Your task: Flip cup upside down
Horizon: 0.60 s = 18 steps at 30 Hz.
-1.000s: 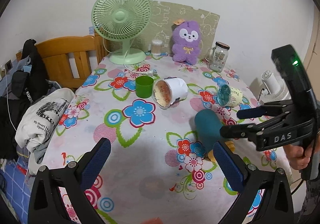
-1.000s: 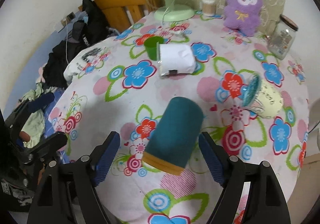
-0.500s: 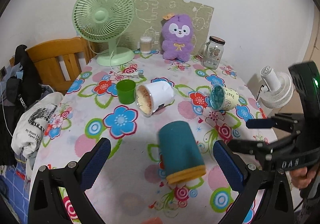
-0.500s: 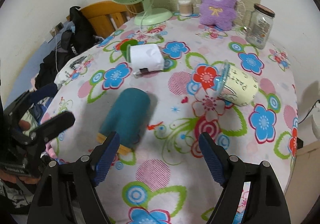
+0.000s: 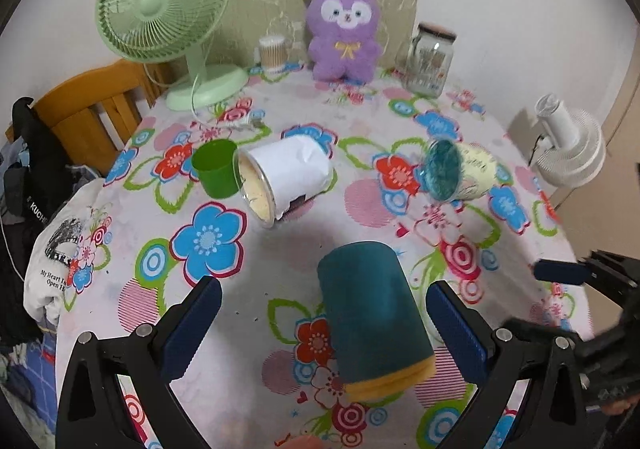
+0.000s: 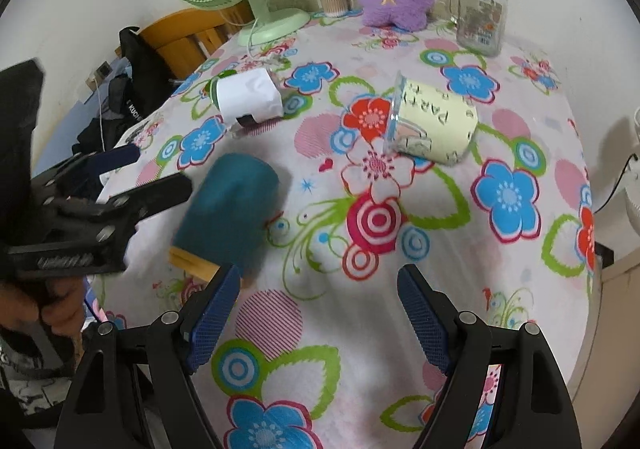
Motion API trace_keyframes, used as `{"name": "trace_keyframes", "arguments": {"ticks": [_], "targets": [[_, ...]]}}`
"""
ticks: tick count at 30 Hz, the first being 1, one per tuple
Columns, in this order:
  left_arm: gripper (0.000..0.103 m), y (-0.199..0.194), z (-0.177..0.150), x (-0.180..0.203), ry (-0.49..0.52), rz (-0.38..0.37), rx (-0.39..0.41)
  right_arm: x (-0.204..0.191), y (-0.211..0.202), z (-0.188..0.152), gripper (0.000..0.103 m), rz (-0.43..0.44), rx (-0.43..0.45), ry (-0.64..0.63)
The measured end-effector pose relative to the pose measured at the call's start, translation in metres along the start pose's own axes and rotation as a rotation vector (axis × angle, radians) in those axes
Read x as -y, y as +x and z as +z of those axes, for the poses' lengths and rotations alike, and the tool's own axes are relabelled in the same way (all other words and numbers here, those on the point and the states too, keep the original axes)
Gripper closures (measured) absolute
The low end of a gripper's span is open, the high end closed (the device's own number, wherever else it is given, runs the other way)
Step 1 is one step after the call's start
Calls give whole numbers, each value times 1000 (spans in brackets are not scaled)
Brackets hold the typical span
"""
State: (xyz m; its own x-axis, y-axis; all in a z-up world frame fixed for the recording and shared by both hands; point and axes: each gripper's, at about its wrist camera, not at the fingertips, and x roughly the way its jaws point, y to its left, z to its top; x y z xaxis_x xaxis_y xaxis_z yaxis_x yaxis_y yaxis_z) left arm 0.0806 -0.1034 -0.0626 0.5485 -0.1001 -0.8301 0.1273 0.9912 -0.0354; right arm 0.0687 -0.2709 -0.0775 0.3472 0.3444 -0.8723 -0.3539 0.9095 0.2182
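Note:
A teal cup with a yellow rim (image 5: pixel 372 321) lies on its side on the flowered tablecloth, rim toward me; it also shows in the right wrist view (image 6: pixel 230 217). My left gripper (image 5: pixel 320 329) is open, its blue pads on either side of the cup without touching it. My right gripper (image 6: pixel 320 313) is open and empty, to the right of the cup over bare cloth. A white cup (image 5: pixel 286 175), a pale yellow "PARTY" cup (image 6: pixel 434 121) and a small upright green cup (image 5: pixel 215 168) are further back.
A green fan (image 5: pixel 168 9), a purple plush (image 5: pixel 344 29), a glass jar (image 5: pixel 432 59) and a small cotton-swab jar (image 5: pixel 273 53) stand at the table's back. A wooden chair with clothes (image 5: pixel 80 117) is at the left, a white fan (image 5: pixel 568 145) off the right edge.
My left gripper has moved in so the teal cup now sits between its pads. My right gripper has shifted right, away from the cup. The cup still lies on its side.

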Motion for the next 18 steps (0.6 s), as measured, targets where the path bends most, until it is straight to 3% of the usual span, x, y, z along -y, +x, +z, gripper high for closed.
{"name": "trace_keyframes", "arguments": {"ticks": [8, 15, 18], "targets": [[0, 33, 4, 8, -6, -68, -140, -1, 10, -16, 20, 51, -20, -5], [0, 51, 3, 17, -6, -56, -197, -10, 14, -26, 20, 67, -23, -32], [6, 55, 3, 18, 1, -48, -213, -12, 19, -27, 20, 82, -29, -29]]}}
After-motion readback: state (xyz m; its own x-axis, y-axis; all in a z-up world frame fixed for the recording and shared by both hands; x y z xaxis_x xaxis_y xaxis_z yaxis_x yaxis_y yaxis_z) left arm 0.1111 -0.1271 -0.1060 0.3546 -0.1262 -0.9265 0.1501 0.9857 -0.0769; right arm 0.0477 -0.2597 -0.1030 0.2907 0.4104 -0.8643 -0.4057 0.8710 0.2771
